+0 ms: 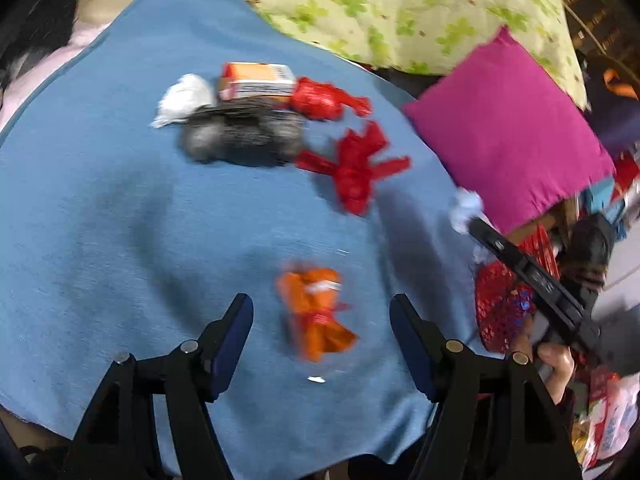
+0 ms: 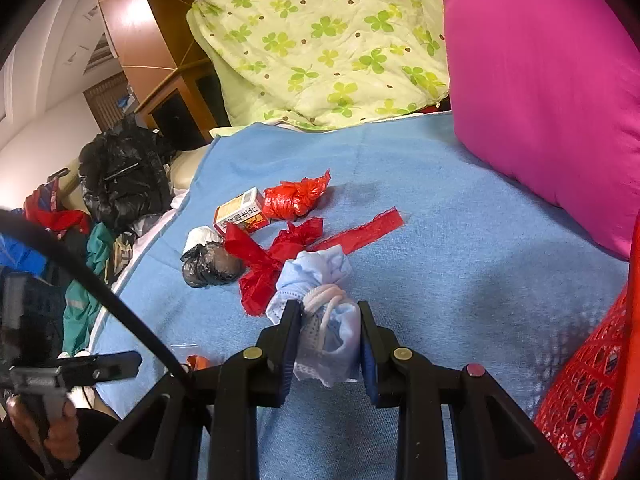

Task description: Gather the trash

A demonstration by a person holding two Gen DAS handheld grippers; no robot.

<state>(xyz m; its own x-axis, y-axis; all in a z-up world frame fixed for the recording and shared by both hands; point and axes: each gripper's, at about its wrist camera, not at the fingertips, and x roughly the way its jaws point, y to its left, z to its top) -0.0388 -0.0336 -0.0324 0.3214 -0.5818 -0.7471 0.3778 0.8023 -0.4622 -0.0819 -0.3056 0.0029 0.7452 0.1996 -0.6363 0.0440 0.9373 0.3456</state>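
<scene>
Right wrist view: right gripper [image 2: 330,340] clamps the balled blue mask [image 2: 320,304]; left gripper [image 1: 322,332] gapes.

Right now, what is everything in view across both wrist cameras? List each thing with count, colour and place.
Blanket: one, blue, under the trash.
Orange wrapper: one, on the blanket between the left fingers, not gripped.
Face mask: one, pale blue, bundled, held by the right gripper.
Red ribbon: one, mid-blanket.
Red bag: one, crumpled, beside the box.
Box: one, orange and white.
Black bag: one, wadded, near the ribbon.
White tissue: one, behind the black bag.
Pillow: one, magenta.
Quilt: one, green clover print.
Basket: one, red mesh, right edge.
Left gripper: open.
Right gripper: shut on the mask.
</scene>
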